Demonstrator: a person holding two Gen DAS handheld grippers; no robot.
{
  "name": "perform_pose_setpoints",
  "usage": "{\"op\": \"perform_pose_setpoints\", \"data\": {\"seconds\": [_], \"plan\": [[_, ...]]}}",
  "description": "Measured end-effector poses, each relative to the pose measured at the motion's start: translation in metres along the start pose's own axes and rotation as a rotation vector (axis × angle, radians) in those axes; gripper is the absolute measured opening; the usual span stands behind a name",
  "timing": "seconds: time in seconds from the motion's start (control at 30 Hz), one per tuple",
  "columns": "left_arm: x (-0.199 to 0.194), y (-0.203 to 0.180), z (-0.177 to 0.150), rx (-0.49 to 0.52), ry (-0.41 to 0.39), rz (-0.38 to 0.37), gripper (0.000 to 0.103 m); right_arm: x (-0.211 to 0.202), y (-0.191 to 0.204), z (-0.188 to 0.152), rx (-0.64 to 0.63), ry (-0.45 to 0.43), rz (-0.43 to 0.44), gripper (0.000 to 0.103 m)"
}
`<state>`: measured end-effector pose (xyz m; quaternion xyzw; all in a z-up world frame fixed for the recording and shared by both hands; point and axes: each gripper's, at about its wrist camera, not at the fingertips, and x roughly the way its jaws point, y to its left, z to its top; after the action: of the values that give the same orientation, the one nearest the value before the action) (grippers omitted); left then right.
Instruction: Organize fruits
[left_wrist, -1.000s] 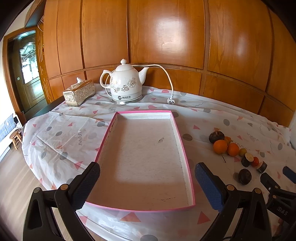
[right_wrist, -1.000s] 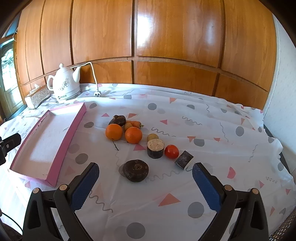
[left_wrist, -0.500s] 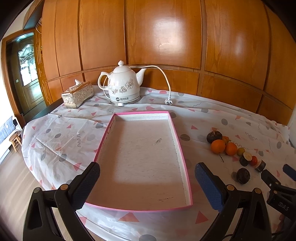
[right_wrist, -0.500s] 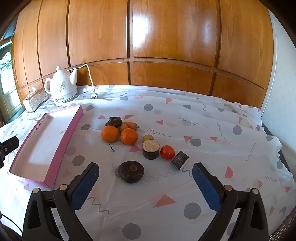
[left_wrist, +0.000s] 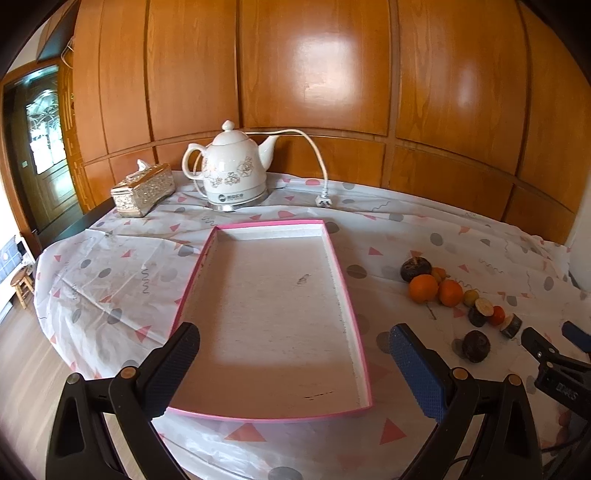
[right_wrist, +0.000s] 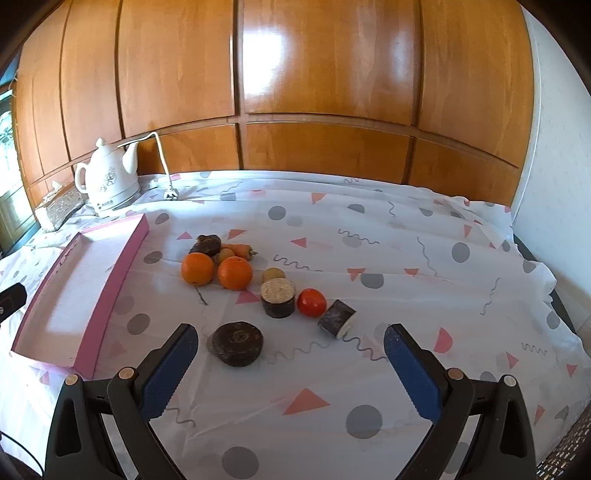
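A pink-rimmed tray (left_wrist: 343, 280) with nothing in it lies in front of my left gripper (left_wrist: 291, 354), which is open over its near end. In the right wrist view the tray (right_wrist: 118, 273) is at the left and the fruits lie in a loose group right of it: two oranges (right_wrist: 197, 268) (right_wrist: 235, 272), a red tomato (right_wrist: 311, 302), a dark round fruit (right_wrist: 237, 343), a cut dark piece (right_wrist: 277, 297), another cut piece (right_wrist: 337, 318). My right gripper (right_wrist: 290, 356) is open, just short of the dark round fruit, holding nothing.
A white kettle (left_wrist: 232, 173) with its cord and plug (left_wrist: 324, 201) stands at the back by a tissue box (left_wrist: 142, 190). A wood-panelled wall runs behind the table. The table edge drops off at the left (left_wrist: 51, 332).
Both views have pulled back slightly and risen; the fruits and tray look a bit smaller and farther. Both grippers stay open and nothing on the table has moved.
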<state>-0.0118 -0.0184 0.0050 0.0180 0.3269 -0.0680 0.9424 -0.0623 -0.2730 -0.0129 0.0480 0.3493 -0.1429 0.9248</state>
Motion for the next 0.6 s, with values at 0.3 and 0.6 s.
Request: {"op": "perform_pose_setpoints", "data": {"seconds": [0.3,0.6], "plan": [[0.009,-0.022,0.005,0.062,0.056,-0.181,0.103,0.006,-0.035,0.002,0.069,0.020,-0.047,0.102],[0.034,-0.074,0.011,0.238,0.172,-0.329,0.097,0.017,-0.095,-0.010,0.184,0.085,-0.164,0.102]]}}
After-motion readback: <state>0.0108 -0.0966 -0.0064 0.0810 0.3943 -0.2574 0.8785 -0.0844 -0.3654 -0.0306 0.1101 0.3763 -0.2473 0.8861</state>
